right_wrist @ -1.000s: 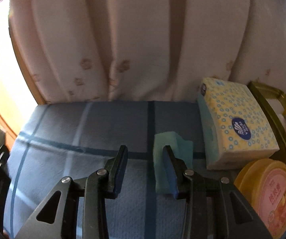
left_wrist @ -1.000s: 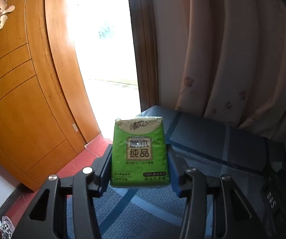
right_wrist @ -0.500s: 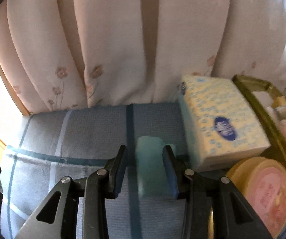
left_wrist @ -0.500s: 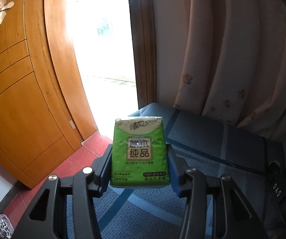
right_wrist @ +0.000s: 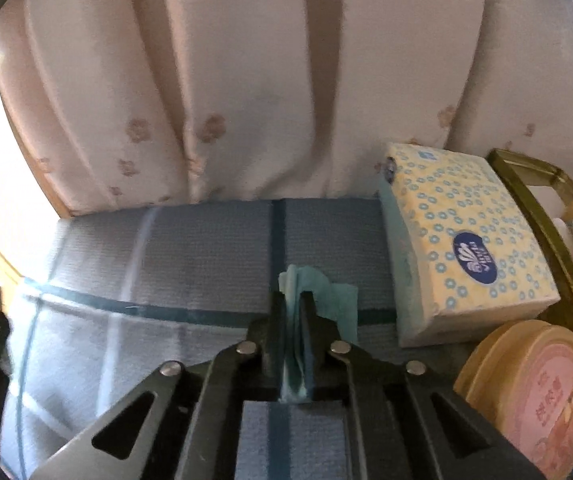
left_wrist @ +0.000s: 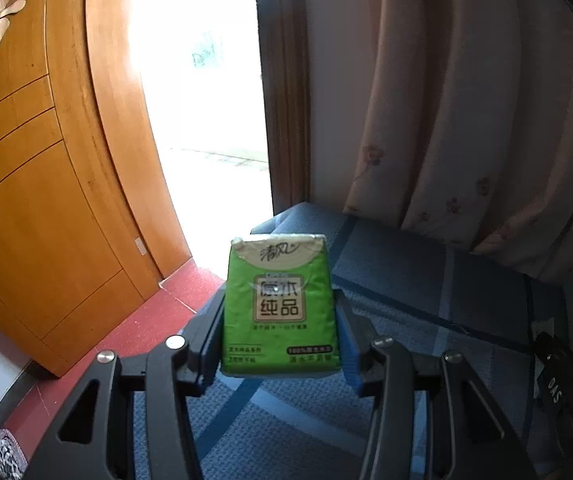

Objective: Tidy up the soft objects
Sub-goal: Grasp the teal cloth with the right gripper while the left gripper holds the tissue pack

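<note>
Over on the right edge of the right wrist view, a brass-coloured tray (right_wrist: 542,216) is showing only its rim and handle, and something pale pink and soft is lying inside it, too cut off to name. Just in front of that rim a round yellow tin (right_wrist: 534,384) with a pink lid is sitting on the blue checked cloth (right_wrist: 206,248), and touching its far side is the yellow tissue pack (right_wrist: 470,240), lying flat with its blue oval logo up.

The right gripper (right_wrist: 295,320) is pinching the teal cloth (right_wrist: 314,292): its jaws have just been closing and are now squeezed nearly together, with the fabric bunched between the pads and its loose end spilling out to the right onto the checked cloth, just beside the yellow pack.

The left gripper (left_wrist: 280,332) is clamping the green tissue pack (left_wrist: 280,300) at a middling width, pads pressing both sides, the pack standing upright above the blue cloth with its printed face to the camera.

Only the left view is giving us the orange wooden door (left_wrist: 46,200), the bright doorway and the red floor. Only the right view is giving us the tray, the tin and the teal cloth. Both are catching the pale flowered curtain (right_wrist: 246,100) behind.
</note>
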`<state>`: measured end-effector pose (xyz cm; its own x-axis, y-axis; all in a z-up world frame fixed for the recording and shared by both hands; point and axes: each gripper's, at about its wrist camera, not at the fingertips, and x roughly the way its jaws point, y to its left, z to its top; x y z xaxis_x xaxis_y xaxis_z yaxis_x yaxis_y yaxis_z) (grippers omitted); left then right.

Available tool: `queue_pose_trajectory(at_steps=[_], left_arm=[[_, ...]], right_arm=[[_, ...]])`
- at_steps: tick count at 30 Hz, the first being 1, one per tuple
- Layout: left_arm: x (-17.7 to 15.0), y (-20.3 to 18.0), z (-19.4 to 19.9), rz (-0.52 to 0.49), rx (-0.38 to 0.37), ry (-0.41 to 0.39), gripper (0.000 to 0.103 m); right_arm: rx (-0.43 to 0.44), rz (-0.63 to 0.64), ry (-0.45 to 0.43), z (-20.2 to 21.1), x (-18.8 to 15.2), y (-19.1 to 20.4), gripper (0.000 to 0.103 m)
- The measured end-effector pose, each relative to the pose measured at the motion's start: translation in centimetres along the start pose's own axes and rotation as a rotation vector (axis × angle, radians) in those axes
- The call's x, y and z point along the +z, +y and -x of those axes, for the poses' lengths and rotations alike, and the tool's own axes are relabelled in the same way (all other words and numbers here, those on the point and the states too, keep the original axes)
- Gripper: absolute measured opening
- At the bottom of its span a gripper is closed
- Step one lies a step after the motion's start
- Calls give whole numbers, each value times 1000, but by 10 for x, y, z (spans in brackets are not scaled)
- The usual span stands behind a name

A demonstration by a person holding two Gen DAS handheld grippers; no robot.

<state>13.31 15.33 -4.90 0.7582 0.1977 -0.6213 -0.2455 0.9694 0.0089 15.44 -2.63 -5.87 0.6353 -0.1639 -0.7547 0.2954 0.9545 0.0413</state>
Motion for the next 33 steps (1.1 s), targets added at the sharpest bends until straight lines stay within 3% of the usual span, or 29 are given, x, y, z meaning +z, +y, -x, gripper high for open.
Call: queue_pose_trajectory(at_steps=[8, 14, 19, 25, 33], left_arm=[[-2, 0, 11, -9, -47, -75, 49], [-7, -9, 16, -45, -123, -105, 49], [-11, -14, 21, -67, -154, -129, 49], [-18, -9, 33, -67, -226, -167, 49], [-21, -4, 47, -61, -318, -224, 49]], right_arm=[[205, 55, -261, 54, -12, 0, 7], [306, 72, -379, 83, -16, 5, 7], [349, 78, -407, 97, -22, -9, 7], [467, 47, -400, 105, -29, -31, 7], [438, 74, -411, 112, -36, -40, 7]])
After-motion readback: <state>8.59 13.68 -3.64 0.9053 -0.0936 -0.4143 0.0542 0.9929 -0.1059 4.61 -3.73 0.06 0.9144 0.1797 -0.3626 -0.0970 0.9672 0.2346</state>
